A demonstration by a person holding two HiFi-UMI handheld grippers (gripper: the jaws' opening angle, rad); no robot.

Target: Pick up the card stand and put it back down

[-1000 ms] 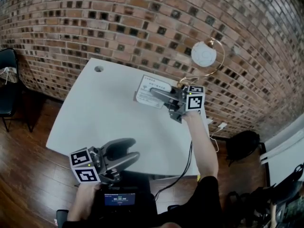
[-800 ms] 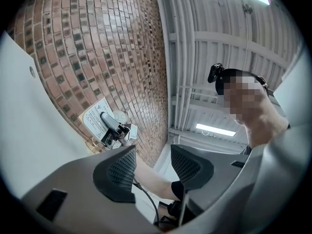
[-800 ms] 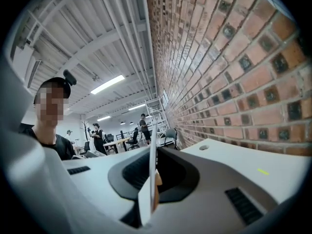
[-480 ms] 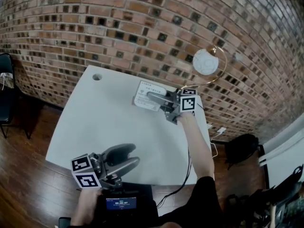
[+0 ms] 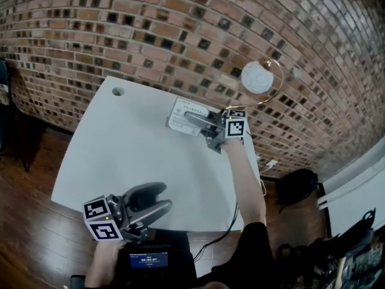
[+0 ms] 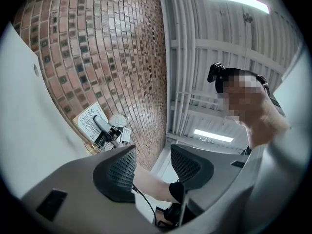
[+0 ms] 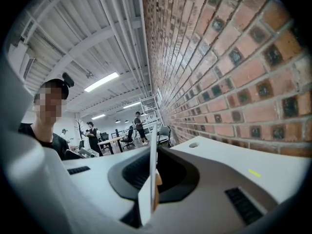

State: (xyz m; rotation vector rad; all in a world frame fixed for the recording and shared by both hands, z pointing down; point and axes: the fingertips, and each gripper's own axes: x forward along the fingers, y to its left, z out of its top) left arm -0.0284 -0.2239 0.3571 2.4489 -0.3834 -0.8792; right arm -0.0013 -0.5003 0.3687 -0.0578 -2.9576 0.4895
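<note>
The card stand is a white printed card at the far side of the white table, close to the brick wall. My right gripper reaches in from the right and is shut on it. In the right gripper view the card stand shows edge-on, pinched between the two dark pads. Whether its foot touches the table I cannot tell. My left gripper hovers at the table's near edge, open, with nothing between its fingers. From the left gripper view, the card stand appears far off.
A lamp with a round white head and a gold arc stands behind the right gripper. A cable hole sits at the table's far left corner. A cable hangs off the near right edge. A black bag lies on the floor.
The head view has drifted slightly. My right gripper stays shut on the card stand at about the same spot. The left gripper has barely moved.
</note>
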